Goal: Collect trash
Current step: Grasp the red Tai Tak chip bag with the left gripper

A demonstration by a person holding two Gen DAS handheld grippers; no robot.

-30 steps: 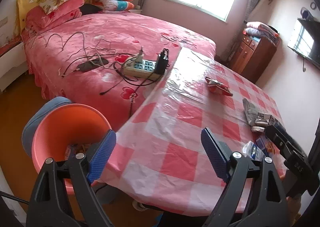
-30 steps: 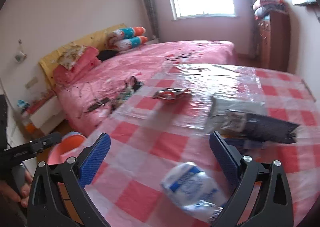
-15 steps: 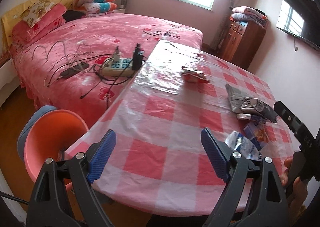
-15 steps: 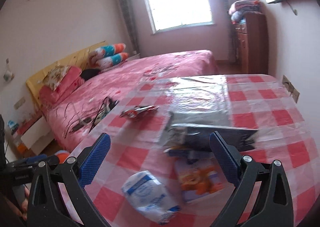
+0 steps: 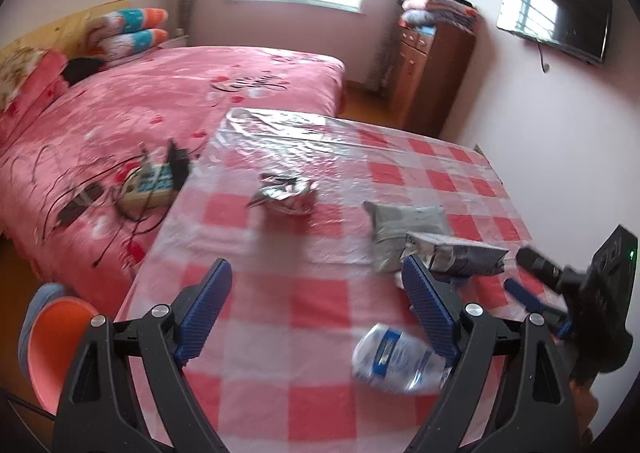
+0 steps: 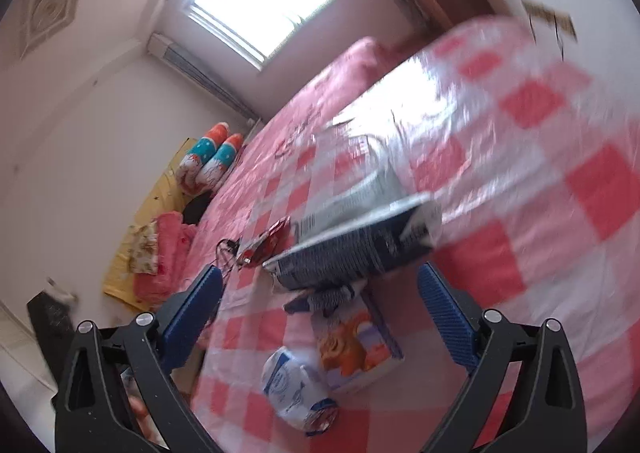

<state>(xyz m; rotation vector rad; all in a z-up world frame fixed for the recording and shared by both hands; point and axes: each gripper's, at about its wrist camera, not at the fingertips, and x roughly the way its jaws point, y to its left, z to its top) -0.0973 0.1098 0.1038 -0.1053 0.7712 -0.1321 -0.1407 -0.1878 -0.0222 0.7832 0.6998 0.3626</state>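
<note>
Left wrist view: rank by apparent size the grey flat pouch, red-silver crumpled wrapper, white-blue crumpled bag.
1. White-blue crumpled bag, though it lies nearest the camera, which inflates it.
2. Grey flat pouch, close behind it, so their order is unsure.
3. Red-silver crumpled wrapper, smallest and farthest.

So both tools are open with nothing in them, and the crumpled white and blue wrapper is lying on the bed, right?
Not quite. The crumpled white and blue wrapper lies on the checked table, not on the bed, as the left wrist view shows. The rest holds: the left tool and right tool are both open and empty.
</note>
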